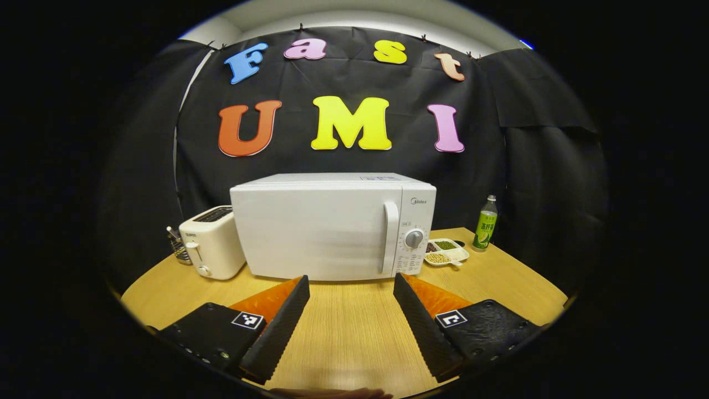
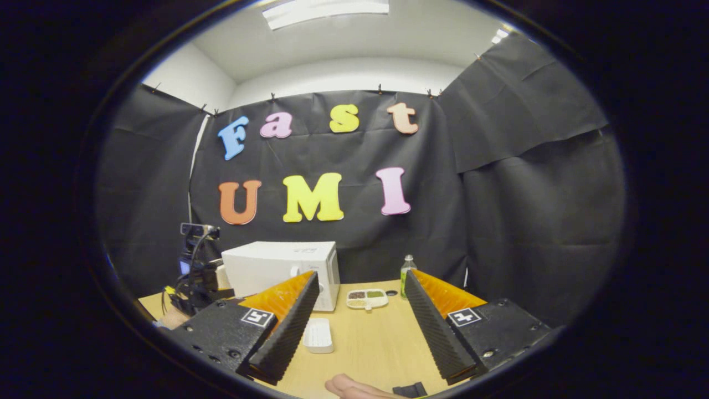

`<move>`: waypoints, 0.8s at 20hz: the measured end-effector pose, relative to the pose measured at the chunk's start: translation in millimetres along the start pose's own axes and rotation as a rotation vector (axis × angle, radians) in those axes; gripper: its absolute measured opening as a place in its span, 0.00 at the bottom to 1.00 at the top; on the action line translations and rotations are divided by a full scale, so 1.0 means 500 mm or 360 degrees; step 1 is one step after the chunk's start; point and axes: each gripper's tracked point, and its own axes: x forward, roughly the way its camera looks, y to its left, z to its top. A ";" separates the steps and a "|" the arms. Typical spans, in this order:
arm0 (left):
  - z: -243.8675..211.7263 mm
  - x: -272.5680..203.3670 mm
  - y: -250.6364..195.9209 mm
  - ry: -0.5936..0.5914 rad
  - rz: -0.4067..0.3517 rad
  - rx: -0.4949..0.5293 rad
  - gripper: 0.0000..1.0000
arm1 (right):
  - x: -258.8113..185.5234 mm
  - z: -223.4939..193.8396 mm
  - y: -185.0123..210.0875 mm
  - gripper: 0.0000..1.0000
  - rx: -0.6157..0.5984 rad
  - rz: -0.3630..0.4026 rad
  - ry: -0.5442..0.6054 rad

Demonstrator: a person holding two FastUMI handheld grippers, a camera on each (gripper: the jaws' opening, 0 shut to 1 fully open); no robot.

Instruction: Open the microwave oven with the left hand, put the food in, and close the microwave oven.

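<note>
table (image 1: pixel 343 332): pale wood grain, round-edged, everything stands on it
microwave oven (image 1: pixel 321 227): smooth white box at the back of the table, door closed, curved handle beside a round dial
toaster (image 1: pixel 213 244): cream, rounded, touching the oven's left side
left gripper (image 1: pixel 352 288): fingers spread wide, ridged faces, holding nothing — facing the oven door
right gripper (image 2: pixel 360 293): released too, wide apart
food tray (image 1: pixel 446 251): white, compartmented, beans inside, just right of the oven
bottle (image 1: pixel 486 223): slim green plastic, upright near the tray
</note>
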 end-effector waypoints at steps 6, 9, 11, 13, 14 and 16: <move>0.144 -0.151 0.074 -0.0155 0.0110 -0.0028 0.96 | -0.042 0.042 -0.021 0.92 -0.0008 -0.0100 -0.0042; 0.212 -0.221 0.085 -0.0265 0.0137 -0.0014 0.84 | -0.046 0.066 -0.017 0.99 -0.0004 -0.0123 -0.0048; 0.253 -0.271 0.085 -0.0335 0.0137 -0.0004 0.95 | -0.054 0.084 -0.014 0.92 0.0002 -0.0138 -0.0064; 0.284 -0.322 0.079 -0.0399 0.0141 -0.0001 0.95 | -0.062 0.099 -0.010 0.99 0.0017 -0.0146 -0.0086; 0.300 -0.346 0.071 -0.0424 0.0133 -0.0008 0.95 | -0.069 0.109 -0.003 0.99 0.0026 -0.0137 -0.0102; 0.331 -0.394 0.052 -0.0491 0.0101 0.0021 0.95 | -0.077 0.125 0.011 0.92 0.0041 -0.0107 -0.0133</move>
